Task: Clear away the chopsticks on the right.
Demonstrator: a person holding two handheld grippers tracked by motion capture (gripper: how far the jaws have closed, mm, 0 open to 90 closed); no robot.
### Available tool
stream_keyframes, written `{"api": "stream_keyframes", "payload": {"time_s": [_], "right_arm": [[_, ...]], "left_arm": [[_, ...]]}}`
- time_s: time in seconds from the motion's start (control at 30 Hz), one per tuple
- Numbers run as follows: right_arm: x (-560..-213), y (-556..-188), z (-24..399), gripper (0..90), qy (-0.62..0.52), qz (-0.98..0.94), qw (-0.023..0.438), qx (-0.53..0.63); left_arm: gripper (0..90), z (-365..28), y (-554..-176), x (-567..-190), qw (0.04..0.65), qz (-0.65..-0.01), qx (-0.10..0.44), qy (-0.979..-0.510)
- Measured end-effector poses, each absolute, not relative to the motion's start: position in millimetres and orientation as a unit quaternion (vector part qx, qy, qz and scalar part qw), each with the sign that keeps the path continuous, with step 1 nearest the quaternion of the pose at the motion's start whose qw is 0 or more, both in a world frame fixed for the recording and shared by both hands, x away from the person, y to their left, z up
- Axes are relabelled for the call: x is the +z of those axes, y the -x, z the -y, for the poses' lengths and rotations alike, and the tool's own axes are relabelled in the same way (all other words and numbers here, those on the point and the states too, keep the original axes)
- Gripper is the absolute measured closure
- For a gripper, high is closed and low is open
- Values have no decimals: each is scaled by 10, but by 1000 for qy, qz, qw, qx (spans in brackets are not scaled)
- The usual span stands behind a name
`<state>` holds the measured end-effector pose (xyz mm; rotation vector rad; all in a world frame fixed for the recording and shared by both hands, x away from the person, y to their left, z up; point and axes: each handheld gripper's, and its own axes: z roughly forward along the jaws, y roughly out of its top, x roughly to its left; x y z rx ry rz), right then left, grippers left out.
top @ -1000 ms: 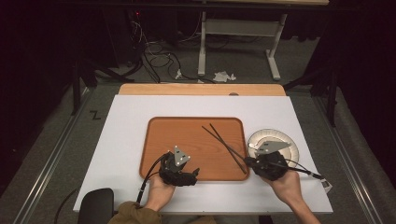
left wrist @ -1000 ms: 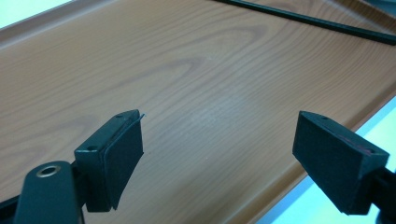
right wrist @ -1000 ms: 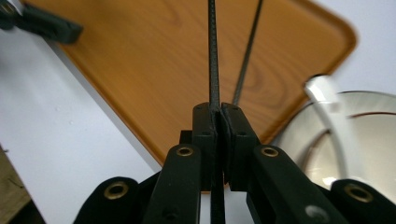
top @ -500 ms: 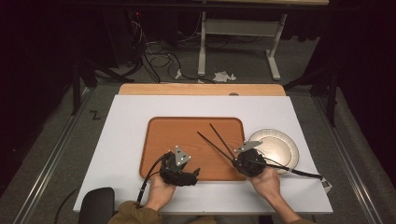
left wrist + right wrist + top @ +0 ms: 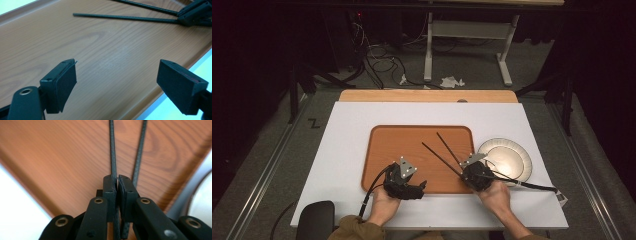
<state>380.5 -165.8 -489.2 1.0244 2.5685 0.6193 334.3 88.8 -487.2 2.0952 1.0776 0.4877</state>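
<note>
Chopsticks point(image 5: 113, 157) in right claw point(image 5: 117, 185) (clamped)

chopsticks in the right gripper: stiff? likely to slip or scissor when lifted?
The chopsticks look thin, straight and unbent, so probably stiff and light. The right gripper is shut on their ends only, so the long free length may pivot. They already splay apart over the tray, so scissoring seems likely.

Near ends of the chopsticks point(image 5: 113, 162) vanish between the right gripper point(image 5: 117, 186) jaws. The plate point(image 5: 200, 202) is cut by the frame's right edge, blurred.
</note>
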Motion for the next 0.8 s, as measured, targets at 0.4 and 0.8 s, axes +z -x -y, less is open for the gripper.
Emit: {"api": "stream_keyframes", "payload": {"time_s": [0.4,0.8], "right_arm": [[-4914,-3871,1688,855,-387,-877,183,216],[-4876,-3825,1688,804,-378,-877,185,231]], "left_arm": [[165,-886,-3340,-4872,360,-418,190,-812],[165,-886,-3340,-4872,361,-418,190,-812]]}}
